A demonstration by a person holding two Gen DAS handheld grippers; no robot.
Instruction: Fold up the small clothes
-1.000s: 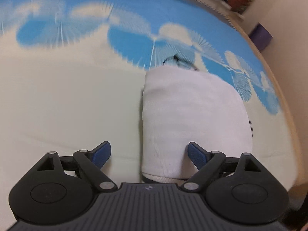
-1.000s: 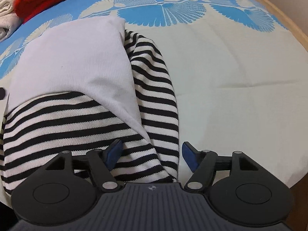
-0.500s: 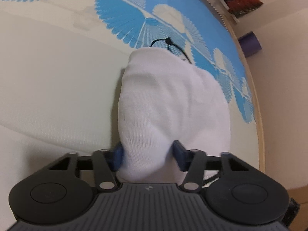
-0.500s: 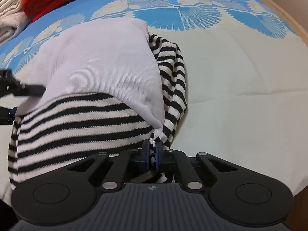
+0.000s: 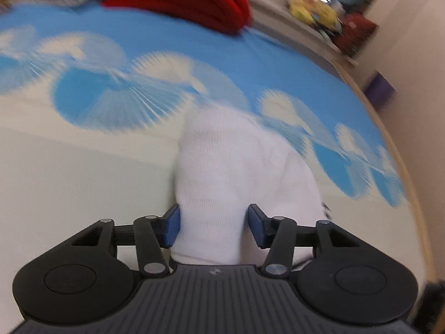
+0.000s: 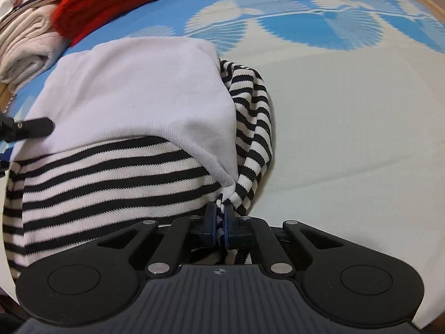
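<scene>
A bed fills both views, its cover (image 6: pixel 347 128) cream in the lower frame and printed with blue fan shapes toward the top, with a wooden edge curving down the right. At the upper left of the right wrist view lie a folded cream garment (image 6: pixel 25 41) and, beside it, a red knit (image 6: pixel 111 2). In the middle of that view lies the task's piece, a small striped garment (image 6: pixel 111 178) with a white lining or inner layer (image 6: pixel 139 89) turned over it. At the far left edge the left gripper (image 5: pixel 214 224) reaches in; in its own view its blue pads (image 5: pixel 170 226) flank a bunched white end of the cloth, the left pad touching it, the right pad showing a slim gap, and the jaws are opening, so that grip looks loose at best. At lower centre of the right wrist view the right gripper (image 6: pixel 219 222) is pressed together, pinching the gathered corner where white and striped layers meet. To do this fold well, I judge the left side needs a firm bite first; then both ends should lift together, level and taut, so the layers stay aligned, and be laid over without dragging the stripes askew.
</scene>
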